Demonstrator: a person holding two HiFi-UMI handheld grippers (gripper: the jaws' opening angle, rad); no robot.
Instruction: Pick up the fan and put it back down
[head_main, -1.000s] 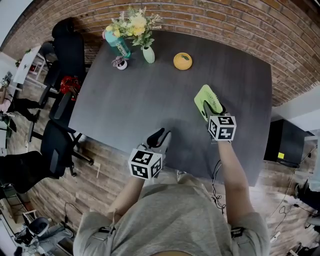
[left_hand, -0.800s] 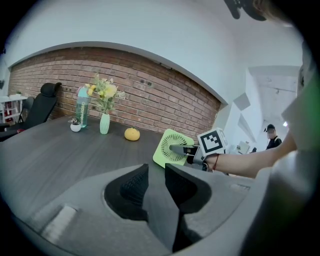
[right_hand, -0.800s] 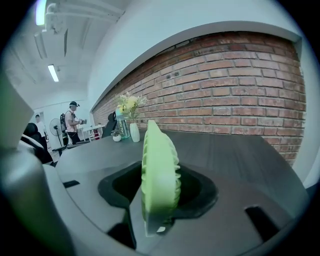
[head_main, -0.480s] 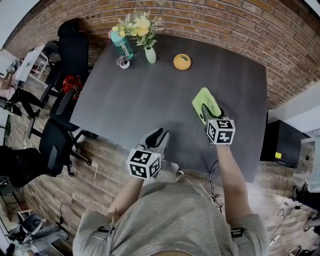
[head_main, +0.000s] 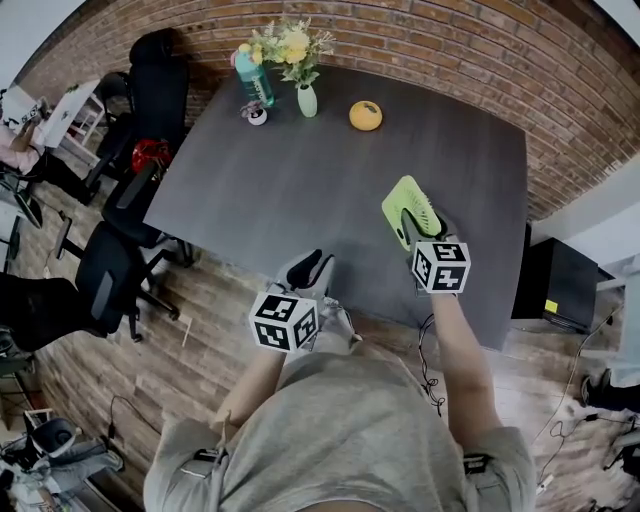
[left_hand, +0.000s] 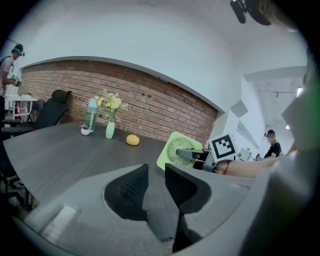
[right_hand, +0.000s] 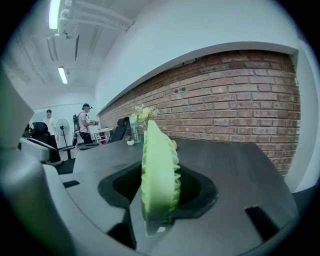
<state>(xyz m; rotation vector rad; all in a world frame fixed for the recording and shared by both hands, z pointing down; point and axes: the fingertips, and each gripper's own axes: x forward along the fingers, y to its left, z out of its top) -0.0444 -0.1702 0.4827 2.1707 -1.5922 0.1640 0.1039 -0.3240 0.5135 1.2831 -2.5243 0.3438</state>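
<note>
The light green square fan (head_main: 408, 210) stands on edge between the jaws of my right gripper (head_main: 421, 230), above the right part of the dark table (head_main: 250, 200). The right gripper view shows the fan (right_hand: 159, 170) edge-on, clamped in my right gripper (right_hand: 160, 192). From the left gripper view the fan's round grille (left_hand: 176, 150) faces me, with the right gripper's marker cube beside it. My left gripper (head_main: 308, 270) hovers at the table's near edge. Its fingers (left_hand: 134, 184) stand a narrow gap apart with nothing between them.
At the table's far edge are an orange fruit (head_main: 365, 115), a pale vase of flowers (head_main: 306, 100), a teal bottle (head_main: 253, 85) and a small pot (head_main: 257, 116). Black office chairs (head_main: 110, 290) stand left of the table and a black box (head_main: 555, 290) to its right. A brick wall runs behind.
Both grippers have drawn back toward the table's near edge and risen a little. The fan came along in the right gripper. The jaws look unchanged.
</note>
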